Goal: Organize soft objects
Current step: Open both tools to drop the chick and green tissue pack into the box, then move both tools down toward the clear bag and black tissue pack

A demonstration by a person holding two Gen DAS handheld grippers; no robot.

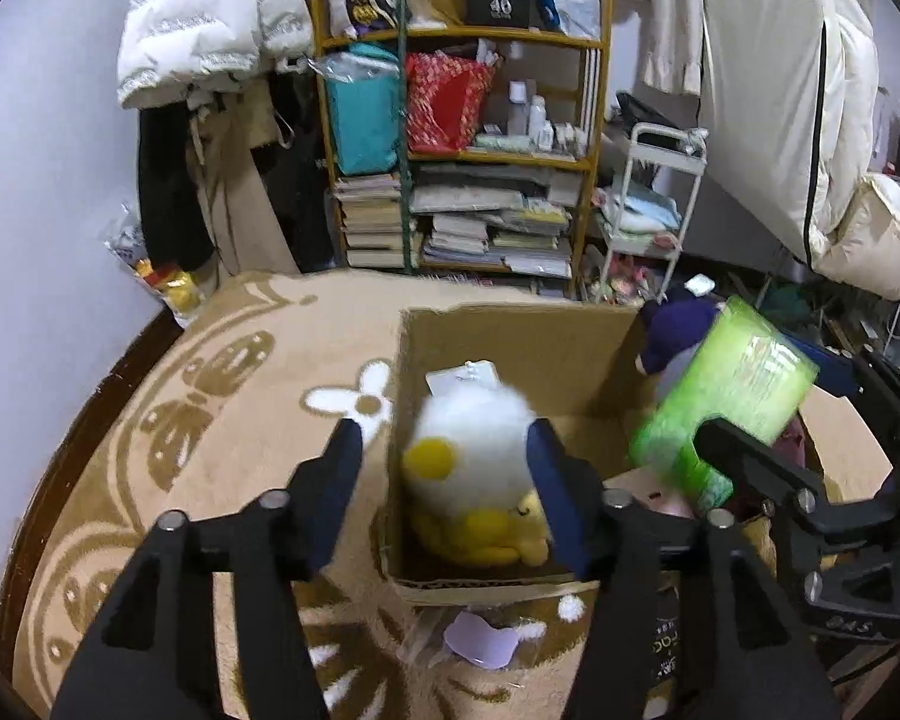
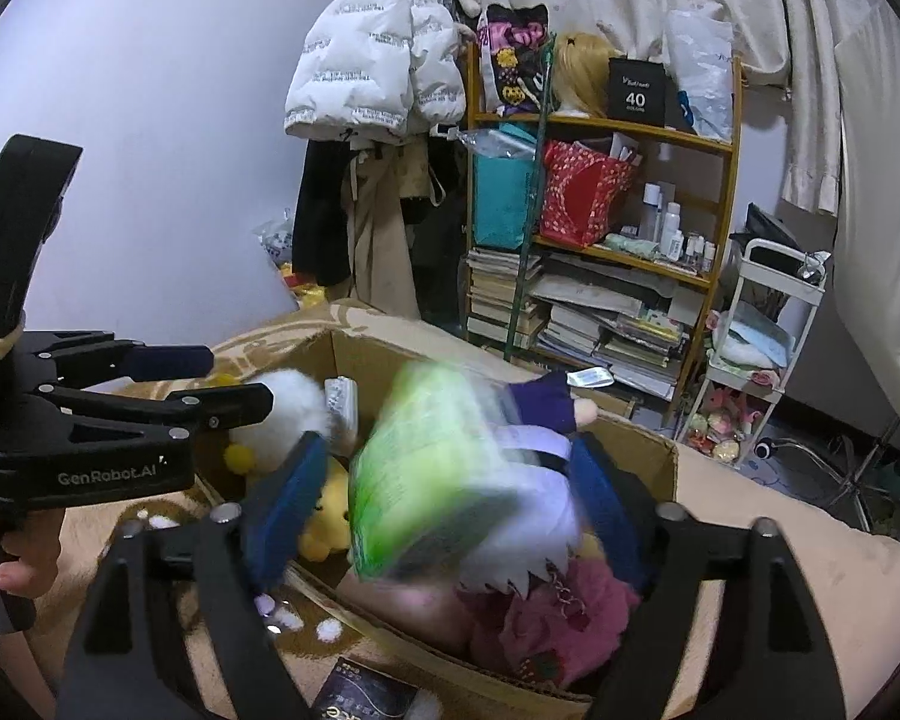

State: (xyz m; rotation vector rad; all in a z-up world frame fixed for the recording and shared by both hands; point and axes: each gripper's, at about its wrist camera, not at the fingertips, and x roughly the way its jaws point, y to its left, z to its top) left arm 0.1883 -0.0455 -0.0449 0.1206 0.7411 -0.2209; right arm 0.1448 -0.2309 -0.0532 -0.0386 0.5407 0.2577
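An open cardboard box [image 1: 510,330] stands on the rug. Inside it a white fluffy plush [image 1: 468,450] with a yellow patch lies on a yellow plush [image 1: 492,534]. My left gripper [image 1: 444,456] is open astride the box's left wall, and the white plush sits loose between its fingers. A green plastic-wrapped pack [image 2: 426,468], blurred, hangs tilted over the box [image 2: 642,450] between the wide-apart fingers of my open right gripper [image 2: 444,480], with a gap at the left finger. Under it lie a purple-clothed doll [image 2: 540,402] and a pink cloth toy [image 2: 558,618].
A beige patterned rug [image 1: 210,420] surrounds the box. Behind stand a crowded wooden shelf [image 1: 462,180], a white trolley [image 1: 648,210] and hanging coats [image 1: 204,18]. A person's hand [image 2: 24,558] holds the left gripper [image 2: 234,381]. A black packet [image 2: 360,696] lies by the box's near wall.
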